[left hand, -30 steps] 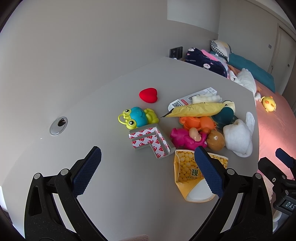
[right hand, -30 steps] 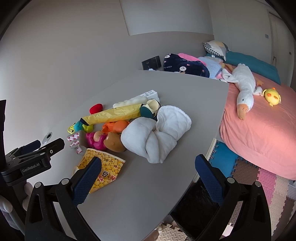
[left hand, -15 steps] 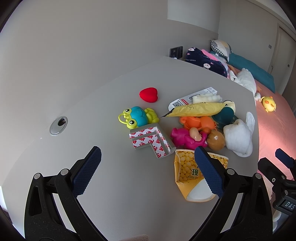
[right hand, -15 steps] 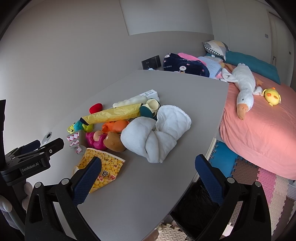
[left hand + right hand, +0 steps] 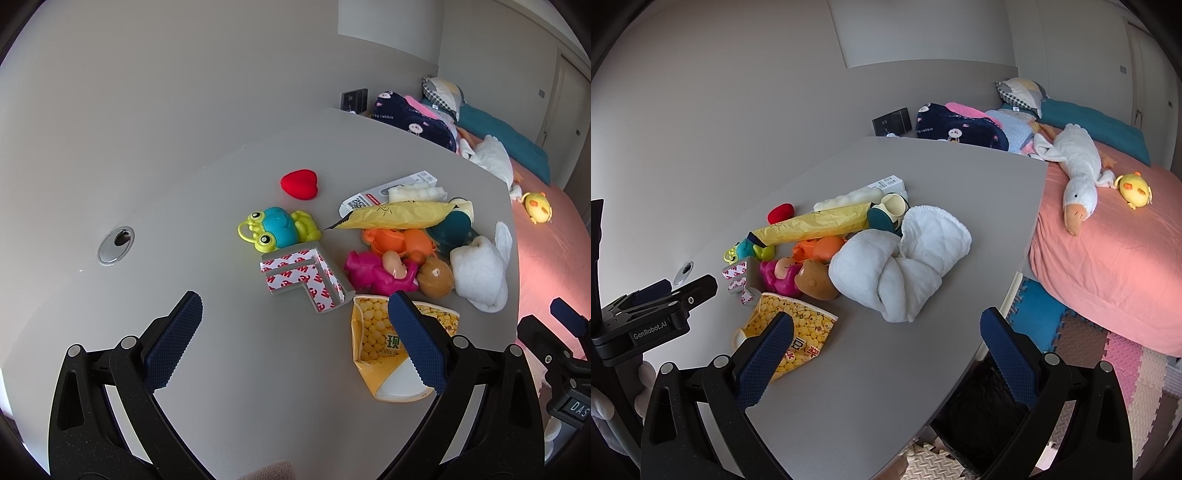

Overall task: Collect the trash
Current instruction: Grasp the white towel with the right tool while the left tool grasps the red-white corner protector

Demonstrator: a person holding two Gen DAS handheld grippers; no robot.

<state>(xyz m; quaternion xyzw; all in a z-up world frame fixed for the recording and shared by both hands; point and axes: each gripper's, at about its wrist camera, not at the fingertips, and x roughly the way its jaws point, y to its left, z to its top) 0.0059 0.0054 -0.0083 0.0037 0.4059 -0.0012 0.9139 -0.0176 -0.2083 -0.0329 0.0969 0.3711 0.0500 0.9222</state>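
A pile of toys and trash lies on a grey table (image 5: pixel 207 177). Trash in it: a yellow corn-print snack bag (image 5: pixel 384 350) at the near edge, also in the right wrist view (image 5: pixel 794 332); a long yellow wrapper (image 5: pixel 399 216); an L-shaped strip with red-and-white backing (image 5: pixel 303 277); a white card package (image 5: pixel 391 188). My left gripper (image 5: pixel 291 343) is open and empty, hovering short of the strip, its right finger over the snack bag. My right gripper (image 5: pixel 886 354) is open and empty, near the table's front edge, short of a white towel (image 5: pixel 905 266).
Toys in the pile: a red heart (image 5: pixel 299 183), a green-blue frog (image 5: pixel 277 230), orange (image 5: pixel 399 240), pink (image 5: pixel 373 271) and brown (image 5: pixel 436 277) figures. A round cable hole (image 5: pixel 115 240) lies left. A pink bed (image 5: pixel 1108 240) with a plush goose (image 5: pixel 1075 166) stands right; foam mats (image 5: pixel 1126 369) cover the floor.
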